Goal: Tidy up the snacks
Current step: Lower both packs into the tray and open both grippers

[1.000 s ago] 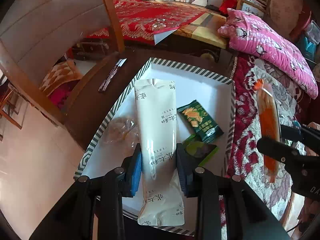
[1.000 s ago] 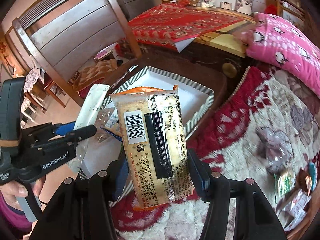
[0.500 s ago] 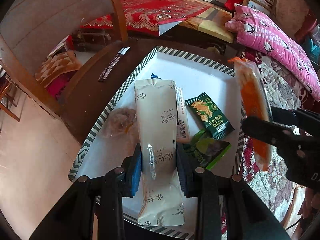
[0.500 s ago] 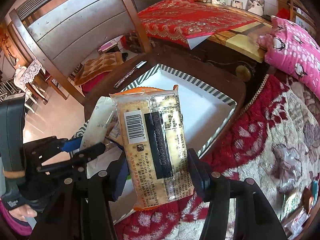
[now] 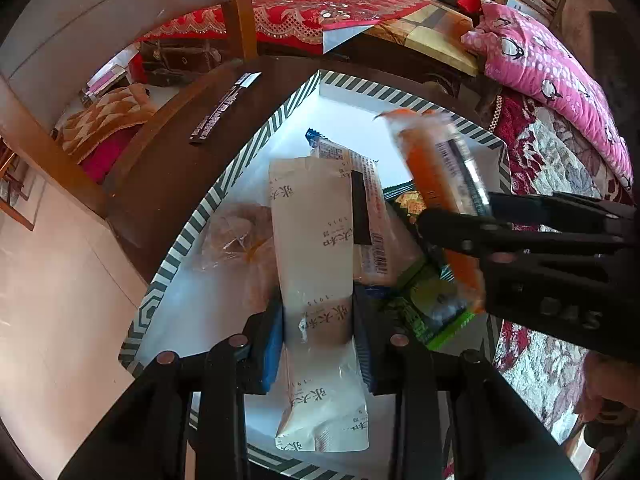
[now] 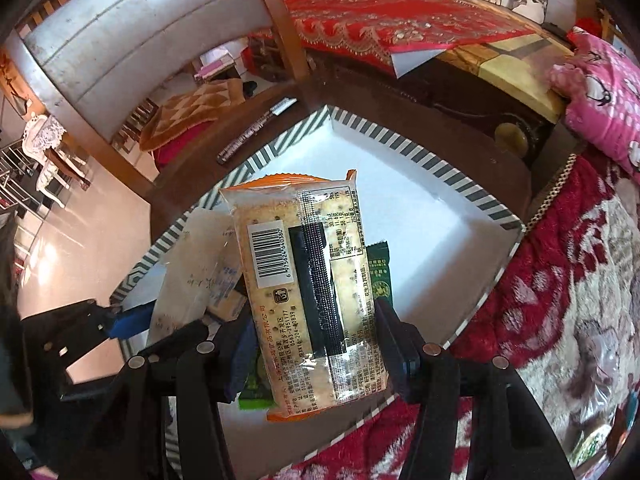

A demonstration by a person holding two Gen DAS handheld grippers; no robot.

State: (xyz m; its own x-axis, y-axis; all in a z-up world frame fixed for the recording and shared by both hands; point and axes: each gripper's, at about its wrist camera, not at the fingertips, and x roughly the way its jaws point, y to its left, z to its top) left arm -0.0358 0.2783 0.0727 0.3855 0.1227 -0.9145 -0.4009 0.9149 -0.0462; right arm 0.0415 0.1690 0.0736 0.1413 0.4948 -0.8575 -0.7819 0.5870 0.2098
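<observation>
Both claws clamped | left claw: white packet | right claw: cracker pack | over tray

A long white snack packet with grey printed characters stands nearly upright over the white tray with the green-striped rim, pinched at its lower part. A cracker packet with orange ends and a clear back showing a barcode and a black seam strip is held up over the same tray, tilted slightly. On the tray floor lie a clear bag of brownish pastry, a barcoded biscuit pack partly hidden behind the white packet, and two green packets near the right rim.
</observation>
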